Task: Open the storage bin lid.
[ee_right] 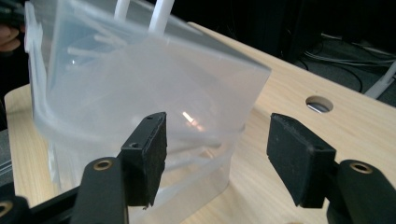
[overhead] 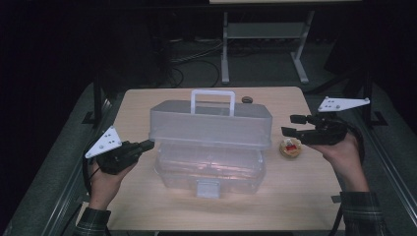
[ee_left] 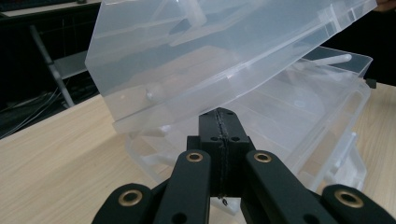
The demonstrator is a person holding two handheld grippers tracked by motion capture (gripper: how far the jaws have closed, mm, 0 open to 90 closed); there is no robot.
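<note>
So the left tool (overhead: 145, 145), jaws closed empty, props up the lid (overhead: 210, 122) of the clear toolbox (overhead: 210, 169) mid-desk (overhead: 147, 196) while the open right tool (overhead: 290, 125) hovers nearby, probably heading inside.

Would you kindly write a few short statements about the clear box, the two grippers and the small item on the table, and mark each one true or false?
1. The clear plastic box has its lid raised. True.
2. The left gripper has its jaws wide apart. False: they are shut, tip at the lid's edge.
3. The right gripper is open with nothing between its jaws. True.
4. A small round item lies inside the box. False: it lies on the table, right of the box.
5. The lid's handle is black. False: it is white.
</note>
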